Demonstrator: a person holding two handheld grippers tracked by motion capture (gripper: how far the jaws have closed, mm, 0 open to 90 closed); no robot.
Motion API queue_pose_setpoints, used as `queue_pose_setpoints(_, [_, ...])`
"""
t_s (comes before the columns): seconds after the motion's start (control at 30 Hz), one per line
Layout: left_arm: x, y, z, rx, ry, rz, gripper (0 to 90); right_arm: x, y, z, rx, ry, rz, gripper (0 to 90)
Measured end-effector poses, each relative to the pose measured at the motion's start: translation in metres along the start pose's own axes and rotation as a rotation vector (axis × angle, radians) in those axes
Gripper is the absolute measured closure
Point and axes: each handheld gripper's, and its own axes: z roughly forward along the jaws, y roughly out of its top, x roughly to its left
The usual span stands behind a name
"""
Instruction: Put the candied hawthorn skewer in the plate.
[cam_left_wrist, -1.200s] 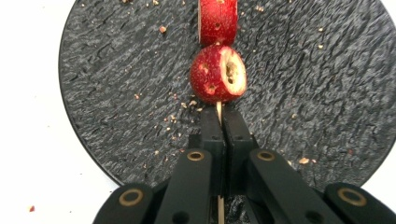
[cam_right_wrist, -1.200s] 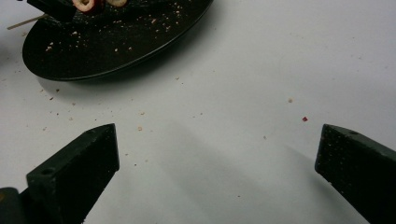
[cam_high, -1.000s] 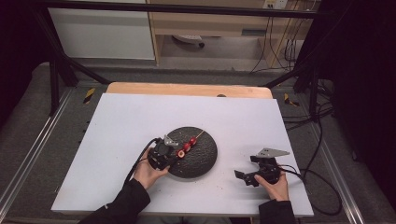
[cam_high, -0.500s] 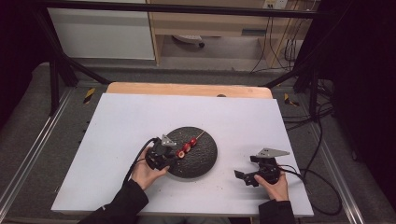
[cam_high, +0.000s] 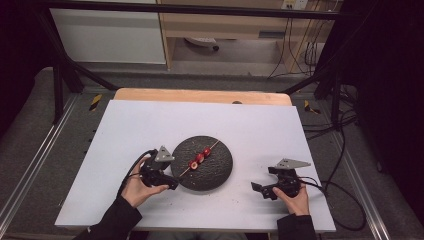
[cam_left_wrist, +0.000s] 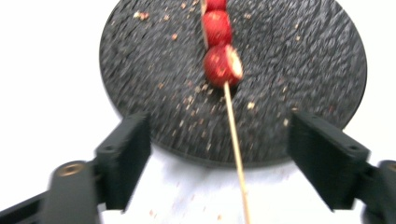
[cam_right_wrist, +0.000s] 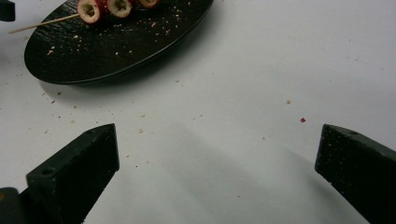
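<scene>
A wooden skewer (cam_high: 200, 158) with three red fruit pieces lies across the round black plate (cam_high: 220, 172) at the table's middle. My left gripper (cam_high: 172, 176) sits at the plate's left rim, and its jaws have just been opening. In the left gripper view the skewer's bare stick (cam_left_wrist: 234, 140) runs between the wide-apart jaws of the left gripper (cam_left_wrist: 219, 158) and touches neither pad. The nearest fruit piece (cam_left_wrist: 222, 65) lies on the plate (cam_left_wrist: 303, 60) ahead. My right gripper (cam_high: 264, 180) rests open on the white table right of the plate, with nothing between its jaws (cam_right_wrist: 217, 163).
Crumbs are scattered on the plate (cam_right_wrist: 116, 51) and on the white tabletop (cam_high: 150, 125) around it. A wooden strip (cam_high: 200, 95) edges the table's far side. Cables trail off the table's right side (cam_high: 340, 200).
The left gripper's jaws have opened off the skewer's stick and the hand has drawn back leftward from the plate. The skewer now lies free on the plate. The right gripper has not moved.
</scene>
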Motion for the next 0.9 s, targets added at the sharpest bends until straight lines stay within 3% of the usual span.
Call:
queue_pose_setpoints(0.2, [0.014,-0.017,-0.015,-0.022,0.025,-0.048,7.6,0.000,0.000,0.000,0.003,-0.001,0.004,0.6])
queue_pose_setpoints(0.4, [0.024,-0.038,-0.028,-0.060,0.045,-0.068,5.6,0.000,0.000,0.001,0.004,-0.003,-0.002,0.6])
queue_pose_setpoints(0.9, [0.041,-0.091,-0.034,-0.127,0.063,-0.135,5.6,0.001,-0.001,0.003,0.017,-0.007,-0.004,0.6])
